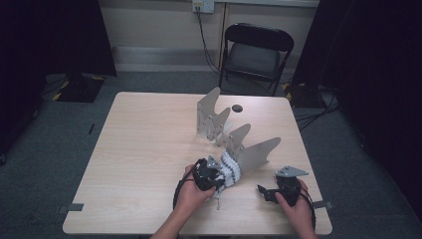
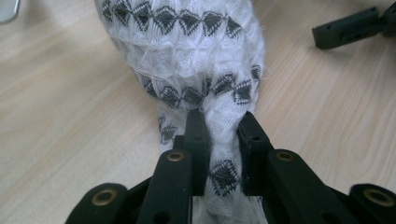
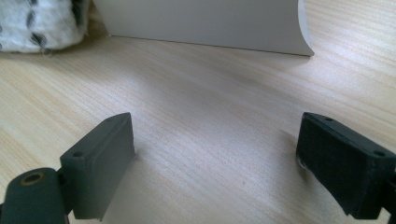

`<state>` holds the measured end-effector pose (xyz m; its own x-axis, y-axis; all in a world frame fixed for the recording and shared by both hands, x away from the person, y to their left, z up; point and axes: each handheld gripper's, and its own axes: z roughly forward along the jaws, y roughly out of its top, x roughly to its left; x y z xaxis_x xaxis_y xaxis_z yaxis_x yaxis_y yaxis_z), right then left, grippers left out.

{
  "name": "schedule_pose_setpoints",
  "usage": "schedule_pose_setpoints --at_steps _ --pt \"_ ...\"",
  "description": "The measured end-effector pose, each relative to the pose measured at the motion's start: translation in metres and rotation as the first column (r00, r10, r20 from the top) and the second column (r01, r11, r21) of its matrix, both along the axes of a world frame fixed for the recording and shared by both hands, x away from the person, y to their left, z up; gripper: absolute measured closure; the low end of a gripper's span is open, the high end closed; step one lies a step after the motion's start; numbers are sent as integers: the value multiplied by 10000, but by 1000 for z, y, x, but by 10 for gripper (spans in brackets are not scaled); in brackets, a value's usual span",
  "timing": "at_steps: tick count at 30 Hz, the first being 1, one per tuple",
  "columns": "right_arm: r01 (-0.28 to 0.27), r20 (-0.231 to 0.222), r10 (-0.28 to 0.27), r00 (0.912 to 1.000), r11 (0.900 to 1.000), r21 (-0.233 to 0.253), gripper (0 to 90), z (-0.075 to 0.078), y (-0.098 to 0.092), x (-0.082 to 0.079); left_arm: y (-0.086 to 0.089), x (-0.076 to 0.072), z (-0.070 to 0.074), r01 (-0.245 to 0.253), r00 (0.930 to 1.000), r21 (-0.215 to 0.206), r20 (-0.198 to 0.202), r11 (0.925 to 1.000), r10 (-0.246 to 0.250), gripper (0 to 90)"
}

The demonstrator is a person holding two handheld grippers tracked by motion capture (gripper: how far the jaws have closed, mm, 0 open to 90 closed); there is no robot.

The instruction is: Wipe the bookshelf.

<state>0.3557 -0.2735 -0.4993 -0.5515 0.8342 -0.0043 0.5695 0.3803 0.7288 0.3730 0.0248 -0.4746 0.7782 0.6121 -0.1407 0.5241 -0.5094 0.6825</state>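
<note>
- High view: I see my left gripper (image 1: 219,175) low in the middle of the frame, held in a hand (image 1: 191,191) that comes up from the bottom edge; its tip is at the white cloth with black diamonds (image 1: 231,168), which lies on the pale wooden table (image 1: 144,149) just right of it; the cloth's upper end touches the nearest grey fin of the metal rack (image 1: 239,144), a row of curved plates that runs from mid-frame toward the upper middle; my right gripper (image 1: 263,191) sits lower right, well apart from the cloth, resting near the table's front edge; a small dark disc (image 1: 237,108) lies on the table by the rack's far end; a black folding chair (image 1: 255,52) stands beyond the table at the top.
- Left gripper view: the jaws are clenched on a twisted strand of the cloth (image 2: 187,56), which runs up between them from the bottom centre and widens into a bunched mass across the upper middle; a tip of the other gripper (image 2: 348,29) shows at the upper right, off the cloth.
- Right gripper view: my jaws stand wide apart, released, with bare table (image 3: 210,140) between them; a grey plate of the rack (image 3: 205,23) crosses the top; a bit of cloth (image 3: 39,23) sits at the upper left corner.
</note>
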Motion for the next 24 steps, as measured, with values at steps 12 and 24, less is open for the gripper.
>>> schedule_pose_setpoints --at_steps 12,24 --pt "1 -4 -1 10000 10000 1 106 0 0 0 19 -4 35 -186 9982 -434 568 9989 210 779" --pt "1 0 -1 10000 10000 1 106 0 0 0 5 -3 93 182 9844 -909 1761 9957 -19 779"
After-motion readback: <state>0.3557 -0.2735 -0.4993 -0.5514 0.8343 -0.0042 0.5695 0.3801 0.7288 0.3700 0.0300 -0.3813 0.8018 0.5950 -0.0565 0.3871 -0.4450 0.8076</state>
